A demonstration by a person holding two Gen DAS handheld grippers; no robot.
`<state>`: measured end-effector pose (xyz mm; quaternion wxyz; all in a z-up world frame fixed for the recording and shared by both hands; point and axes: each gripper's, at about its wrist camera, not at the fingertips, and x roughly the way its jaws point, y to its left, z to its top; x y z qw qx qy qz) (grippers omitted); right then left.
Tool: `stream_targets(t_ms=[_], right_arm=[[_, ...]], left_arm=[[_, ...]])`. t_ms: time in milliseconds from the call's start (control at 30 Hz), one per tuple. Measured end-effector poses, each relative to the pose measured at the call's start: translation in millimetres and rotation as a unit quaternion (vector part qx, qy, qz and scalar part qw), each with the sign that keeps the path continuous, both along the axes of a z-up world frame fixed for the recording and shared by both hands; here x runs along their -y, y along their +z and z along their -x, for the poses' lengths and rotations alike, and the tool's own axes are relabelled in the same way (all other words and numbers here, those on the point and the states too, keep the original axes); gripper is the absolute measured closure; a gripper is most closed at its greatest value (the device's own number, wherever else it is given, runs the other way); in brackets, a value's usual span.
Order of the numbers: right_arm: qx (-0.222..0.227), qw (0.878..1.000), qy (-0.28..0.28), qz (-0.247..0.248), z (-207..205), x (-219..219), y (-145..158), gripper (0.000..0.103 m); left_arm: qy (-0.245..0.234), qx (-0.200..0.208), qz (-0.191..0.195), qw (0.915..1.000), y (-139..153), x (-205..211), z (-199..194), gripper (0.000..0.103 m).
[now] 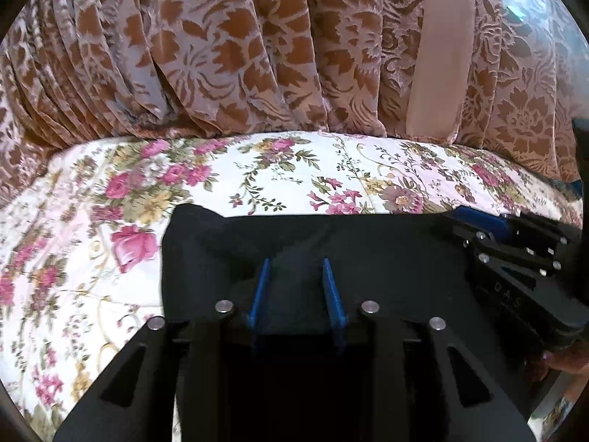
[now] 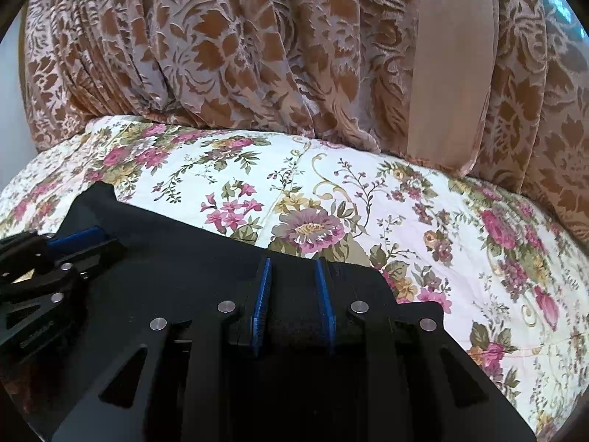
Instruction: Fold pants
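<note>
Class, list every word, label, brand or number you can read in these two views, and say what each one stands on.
"DAS": faint embossed letters on the body of the right gripper, seen from the left wrist; possibly cut off.
Embossed lettering on the body of the left gripper, seen from the right wrist: too blurred to read.

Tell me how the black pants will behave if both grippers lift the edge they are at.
The black pants will probably sag between the left gripper and right gripper: the cloth already bunches into soft folds. They look thin, so likely light. On the floral quilt, the trailing part should drag and wrinkle rather than slide flat.
</note>
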<state>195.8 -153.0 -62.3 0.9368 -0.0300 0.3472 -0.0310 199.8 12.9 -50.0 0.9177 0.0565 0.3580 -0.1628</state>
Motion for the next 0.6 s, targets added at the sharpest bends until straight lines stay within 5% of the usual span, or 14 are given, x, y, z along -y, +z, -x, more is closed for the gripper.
stream_targets(t_ms=[133,333,433,600], right_arm=[[0.004,1.0,0.003,0.004,10.0,-1.9,6.4,0.08],[0.009,1.0,-0.013,-0.021,42.7,-0.5,17.7,0.08],[0.004,1.0,-0.016,-0.005,62.4,-6.5,17.0,0.08],[-0.008,0.999,-0.029,-0.022,88.4,-5.5,14.6,0.08]], left_arm=[[0.004,0.022,-0.006,0.9997,4.8,-10.8,24.0,0.06],[0.019,0.013,0.059,0.998,6.0,-44.2,58.4,0.052],[0.022,0.004,0.069,0.9974,1.7,-52.6,70.9,0.032],[0.034,-0.02,0.115,0.9926,-9.8,-73.7,86.4,0.028]])
